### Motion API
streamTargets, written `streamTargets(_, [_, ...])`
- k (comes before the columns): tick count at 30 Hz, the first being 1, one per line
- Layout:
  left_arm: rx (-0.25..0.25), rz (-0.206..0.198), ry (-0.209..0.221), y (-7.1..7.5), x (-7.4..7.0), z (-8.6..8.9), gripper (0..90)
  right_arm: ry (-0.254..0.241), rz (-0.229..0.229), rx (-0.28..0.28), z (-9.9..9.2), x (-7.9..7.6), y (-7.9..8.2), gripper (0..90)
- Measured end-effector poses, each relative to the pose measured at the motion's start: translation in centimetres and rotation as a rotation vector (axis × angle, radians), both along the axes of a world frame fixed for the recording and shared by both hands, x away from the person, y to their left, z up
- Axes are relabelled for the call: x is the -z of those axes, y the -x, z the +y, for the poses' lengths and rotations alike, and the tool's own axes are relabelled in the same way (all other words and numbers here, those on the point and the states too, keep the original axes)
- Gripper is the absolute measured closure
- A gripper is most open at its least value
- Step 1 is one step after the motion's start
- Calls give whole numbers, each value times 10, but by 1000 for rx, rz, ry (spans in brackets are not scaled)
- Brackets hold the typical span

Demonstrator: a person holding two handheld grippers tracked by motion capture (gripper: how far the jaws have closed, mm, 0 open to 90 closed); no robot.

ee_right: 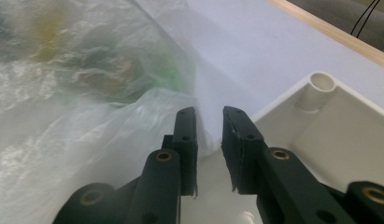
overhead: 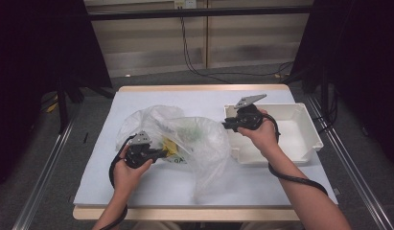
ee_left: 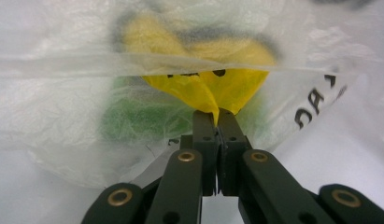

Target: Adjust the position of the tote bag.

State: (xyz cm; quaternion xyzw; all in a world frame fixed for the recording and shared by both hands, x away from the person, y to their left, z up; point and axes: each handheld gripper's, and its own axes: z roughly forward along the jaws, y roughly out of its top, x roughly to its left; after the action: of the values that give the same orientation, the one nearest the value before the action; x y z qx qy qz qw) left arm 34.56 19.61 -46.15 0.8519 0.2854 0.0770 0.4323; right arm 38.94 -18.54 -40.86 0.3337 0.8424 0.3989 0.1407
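The work in hand is handling a clear plastic bag (overhead: 185, 139) that lies across the middle of the surface (overhead: 137, 189), just left of a white tray (overhead: 307, 132).

Left gripper (overhead: 158, 154): the fingers are pressed together, pinching a fold of the bag. In the left gripper view, the yellow printed part (ee_left: 213, 88) of the film sits at the fingertips of the left gripper (ee_left: 216, 114), with green contents (ee_left: 133, 116) visible through the film behind it.

Right gripper (overhead: 225, 125): the fingers are slightly spread and hold nothing. In the right gripper view, the right gripper (ee_right: 209, 112) shows bare surface through the gap, with the bag film (ee_right: 87, 140) alongside one finger and the tray (ee_right: 330, 135) alongside the other.

Step in hand, as judged: the left gripper anchors the bag while the right gripper is free at the bag's tray-side edge.

The next move calls for the right fingers to close on a single layer of film near the bag's mouth. Keep the left pinch firm; thin film slips and bunches easily.
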Motion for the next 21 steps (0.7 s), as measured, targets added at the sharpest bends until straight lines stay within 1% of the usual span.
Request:
streamTargets(4, [-6, 6, 3, 1, -1, 0, 873, 12, -3, 12, -9, -4, 6, 681])
streamTargets(5, [-8, 3, -2, 1, -2, -1, 872, 19, 1, 15, -13, -5, 8, 654])
streamTargets(6, [-6, 1, -2, 1, -2, -1, 872, 25, 0, 23, -16, -6, 9, 645])
streamTargets(9, [-3, 1, -3, 3, -2, -3, 872, 24, 7, 40, -26, -9, 16, 587])
streamTargets(11, [-2, 1, -7, 4, -2, -5, 872, 1, 5, 54, -32, -11, 21, 557])
streamTargets(12, [0, 0, -15, 4, -2, -5, 872, -8, 12, 57, -34, -12, 23, 531])
streamTargets(13, [2, 0, -13, 4, -2, -6, 873, -16, 17, 69, -35, -13, 25, 494])
streamTargets(14, [0, -4, -21, 5, -3, -8, 874, -25, 20, 72, -35, -14, 27, 458])
streamTargets(15, [1, -5, -17, 5, -4, -11, 876, -33, 32, 68, -35, -15, 29, 416])
streamTargets(17, [8, -6, -25, 6, -5, -14, 877, -54, 52, 65, -33, -16, 34, 356])
streamTargets(18, [13, -8, -23, 7, -5, -16, 878, -61, 54, 62, -31, -16, 36, 335])
streamTargets(19, [13, -10, -37, 8, -6, -18, 878, -64, 60, 52, -29, -17, 38, 324])
streamTargets(21, [19, -14, -34, 9, -7, -21, 878, -65, 57, 38, -26, -19, 44, 296])
